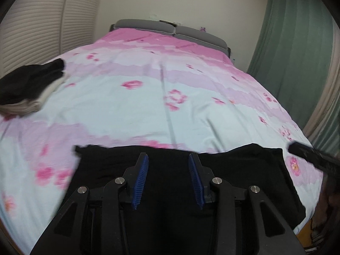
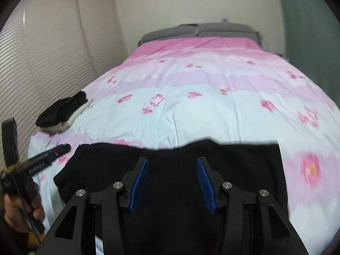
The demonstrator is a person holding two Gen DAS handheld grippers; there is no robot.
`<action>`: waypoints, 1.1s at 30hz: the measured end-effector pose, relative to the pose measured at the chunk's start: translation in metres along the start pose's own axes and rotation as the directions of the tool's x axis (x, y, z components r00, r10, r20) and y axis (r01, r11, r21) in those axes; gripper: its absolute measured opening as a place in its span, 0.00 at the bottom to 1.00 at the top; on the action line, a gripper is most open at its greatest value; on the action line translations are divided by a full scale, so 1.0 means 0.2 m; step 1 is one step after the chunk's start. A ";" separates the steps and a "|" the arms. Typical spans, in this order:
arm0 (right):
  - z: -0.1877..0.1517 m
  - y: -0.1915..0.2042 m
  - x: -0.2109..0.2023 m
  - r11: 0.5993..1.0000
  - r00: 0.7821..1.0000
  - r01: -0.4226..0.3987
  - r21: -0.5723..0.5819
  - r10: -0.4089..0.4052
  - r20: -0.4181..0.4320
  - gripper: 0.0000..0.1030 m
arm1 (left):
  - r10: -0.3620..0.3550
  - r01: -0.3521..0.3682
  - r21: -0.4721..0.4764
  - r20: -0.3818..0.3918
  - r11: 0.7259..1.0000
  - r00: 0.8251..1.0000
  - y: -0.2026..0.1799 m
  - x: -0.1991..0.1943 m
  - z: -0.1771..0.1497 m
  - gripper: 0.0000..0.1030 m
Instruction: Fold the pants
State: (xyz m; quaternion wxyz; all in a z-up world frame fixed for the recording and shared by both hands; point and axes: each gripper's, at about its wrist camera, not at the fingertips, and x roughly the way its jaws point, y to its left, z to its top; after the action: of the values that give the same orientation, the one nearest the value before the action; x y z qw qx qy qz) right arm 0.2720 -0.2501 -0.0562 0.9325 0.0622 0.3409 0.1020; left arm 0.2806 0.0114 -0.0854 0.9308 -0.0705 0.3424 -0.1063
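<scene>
Black pants (image 1: 170,180) lie flat across the near end of the bed, also seen in the right wrist view (image 2: 174,170). My left gripper (image 1: 168,159) is open, its blue pads apart above the pants and holding nothing. My right gripper (image 2: 172,163) is open too, over the middle of the pants, empty. The right gripper's black tip shows at the right edge of the left wrist view (image 1: 308,153). The left gripper and the hand that holds it show at the left of the right wrist view (image 2: 42,159).
The bed has a pink and pale blue flowered cover (image 1: 148,97). A stack of folded black and white clothes (image 1: 27,89) lies at the bed's left edge, also in the right wrist view (image 2: 63,112). Slatted closet doors (image 2: 42,53) stand left, green curtains (image 1: 297,42) right.
</scene>
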 end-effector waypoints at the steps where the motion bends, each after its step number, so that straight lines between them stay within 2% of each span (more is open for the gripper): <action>1: 0.05 -0.04 0.04 1.000 1.000 -0.018 -0.019 0.017 -0.023 0.48 | 0.000 0.000 0.002 0.000 1.000 1.000 -0.03 0.03 0.01 0.38; 5: 0.25 -0.18 0.31 0.991 0.977 -0.118 -0.070 0.103 -0.189 0.47 | 0.000 0.000 0.006 -0.013 1.000 1.000 -0.15 0.21 0.06 0.38; 8: 0.34 -0.27 0.54 0.979 0.927 -0.201 -0.030 0.180 -0.330 0.47 | 0.009 -0.009 0.011 -0.015 1.000 1.000 -0.17 0.31 0.09 0.39; 9: 0.36 -0.30 0.62 0.975 0.904 -0.223 -0.007 0.204 -0.376 0.47 | 0.015 -0.015 0.016 -0.014 1.000 1.000 -0.18 0.34 0.10 0.42; 11: 0.38 -0.34 0.76 0.964 0.846 -0.263 0.049 0.255 -0.469 0.47 | 0.027 -0.027 0.025 -0.008 0.999 1.000 -0.19 0.37 0.10 0.43; 12: 0.37 -0.36 0.85 0.958 0.799 -0.271 0.090 0.276 -0.534 0.47 | 0.031 -0.030 0.030 -0.008 0.999 0.999 -0.19 0.38 0.10 0.43; 14: 0.34 -0.37 0.96 0.958 0.721 -0.247 0.147 0.283 -0.632 0.45 | 0.035 -0.034 0.037 -0.014 0.999 0.999 -0.19 0.40 0.09 0.44; 16: 0.30 -0.37 1.03 0.950 0.663 -0.251 0.185 0.307 -0.683 0.45 | 0.032 -0.032 0.046 -0.018 0.998 0.999 -0.20 0.41 0.08 0.44; 17: 0.28 -0.36 1.06 0.941 0.621 -0.262 0.215 0.335 -0.708 0.45 | 0.035 -0.034 0.053 -0.017 0.998 0.999 -0.20 0.41 0.07 0.45; 18: 0.26 -0.35 1.09 0.938 0.596 -0.258 0.232 0.344 -0.726 0.45 | 0.038 -0.037 0.060 -0.015 0.998 0.999 -0.20 0.41 0.07 0.45; 19: 0.24 -0.35 1.12 0.936 0.583 -0.251 0.246 0.350 -0.733 0.44 | 0.039 -0.038 0.061 -0.015 0.997 0.999 -0.20 0.41 0.06 0.45; 22: 0.21 -0.37 1.19 0.891 0.550 -0.259 0.372 0.453 -0.702 0.33 | 0.033 -0.031 0.048 -0.028 0.998 0.999 -0.18 0.41 0.06 0.45; 23: 0.20 -0.39 1.20 0.873 0.548 -0.249 0.419 0.483 -0.683 0.27 | 0.034 -0.032 0.047 -0.029 0.998 0.999 -0.18 0.40 0.05 0.45; 24: 0.20 -0.41 1.21 0.867 0.553 -0.238 0.438 0.492 -0.672 0.25 | 0.036 -0.035 0.049 -0.027 0.998 0.999 -0.17 0.39 0.05 0.45; 26: 0.20 -0.43 1.22 0.865 0.570 -0.218 0.452 0.489 -0.661 0.10 | 0.043 -0.042 0.053 -0.019 0.998 0.999 -0.17 0.36 0.05 0.45; 29: 0.22 -0.46 1.19 0.878 0.612 -0.208 0.430 0.460 -0.643 0.05 | 0.049 -0.048 0.052 -0.012 0.997 0.999 -0.16 0.33 0.06 0.45; 32: 0.24 -0.43 1.15 0.897 0.630 -0.204 0.392 0.427 -0.649 0.04 | 0.052 -0.052 0.049 -0.006 0.997 0.999 -0.15 0.31 0.06 0.45; 33: 0.26 -0.43 1.13 0.908 0.642 -0.197 0.370 0.405 -0.651 0.04 | 0.052 -0.052 0.048 -0.003 0.997 0.999 -0.15 0.30 0.06 0.45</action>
State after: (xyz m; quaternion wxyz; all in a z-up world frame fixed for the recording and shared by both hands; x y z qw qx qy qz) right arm 0.4871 -0.2834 -0.1728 0.6779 0.1982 0.6707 0.2265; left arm 0.3287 -0.0311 -0.1073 0.9341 -0.0390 0.3432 -0.0906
